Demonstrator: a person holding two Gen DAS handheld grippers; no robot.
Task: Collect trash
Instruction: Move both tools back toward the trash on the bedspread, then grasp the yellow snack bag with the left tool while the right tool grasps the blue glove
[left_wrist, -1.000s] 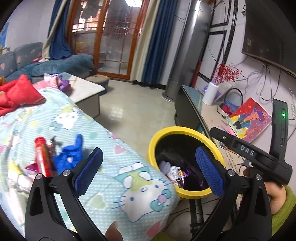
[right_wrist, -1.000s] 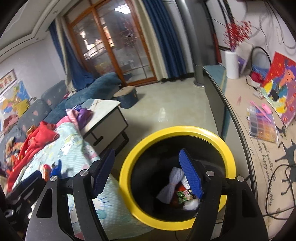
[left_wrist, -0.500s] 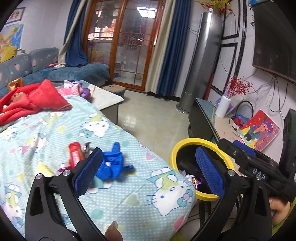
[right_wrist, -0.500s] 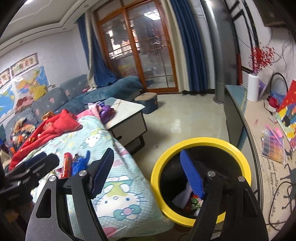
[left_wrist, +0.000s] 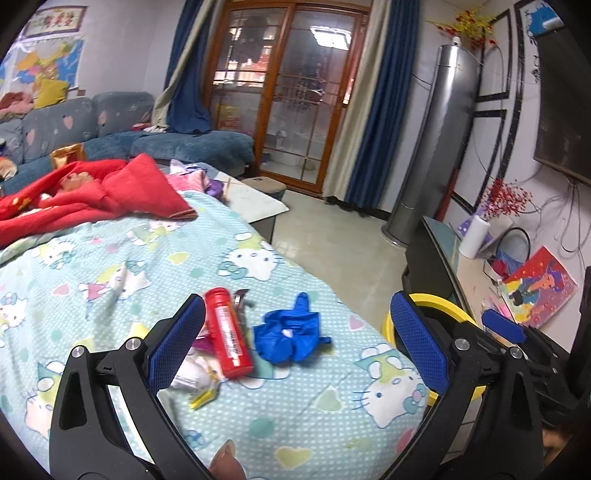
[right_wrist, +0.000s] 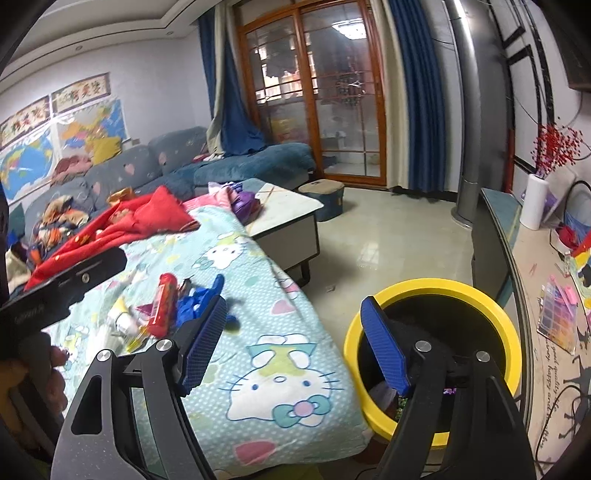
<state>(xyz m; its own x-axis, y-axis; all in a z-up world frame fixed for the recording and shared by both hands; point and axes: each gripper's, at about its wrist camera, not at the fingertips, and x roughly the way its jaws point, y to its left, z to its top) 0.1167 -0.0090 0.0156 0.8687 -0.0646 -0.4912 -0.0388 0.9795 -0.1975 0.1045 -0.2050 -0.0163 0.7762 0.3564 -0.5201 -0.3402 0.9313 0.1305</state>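
A red tube (left_wrist: 228, 332), a crumpled blue glove (left_wrist: 290, 333) and small wrappers (left_wrist: 195, 376) lie on the Hello Kitty cloth (left_wrist: 295, 417). They also show in the right wrist view: tube (right_wrist: 162, 306), glove (right_wrist: 195, 295). A yellow-rimmed black bin (right_wrist: 439, 288) with trash inside stands right of the cloth; its rim shows in the left wrist view (left_wrist: 436, 301). My left gripper (left_wrist: 295, 347) is open and empty, above and just short of the trash. My right gripper (right_wrist: 295, 347) is open and empty, over the cloth's edge beside the bin.
Red blanket (left_wrist: 92, 192) and clothes lie at the cloth's far end. A low white table (right_wrist: 291, 210) and a stool (right_wrist: 325, 192) stand beyond. A TV console (right_wrist: 517, 258) with papers and cables runs along the right wall. Tiled floor (right_wrist: 388, 240) lies between.
Both grippers swung left, away from the bin toward the cloth. The tube and glove now sit between the left gripper's fingers in view. Both stay open.
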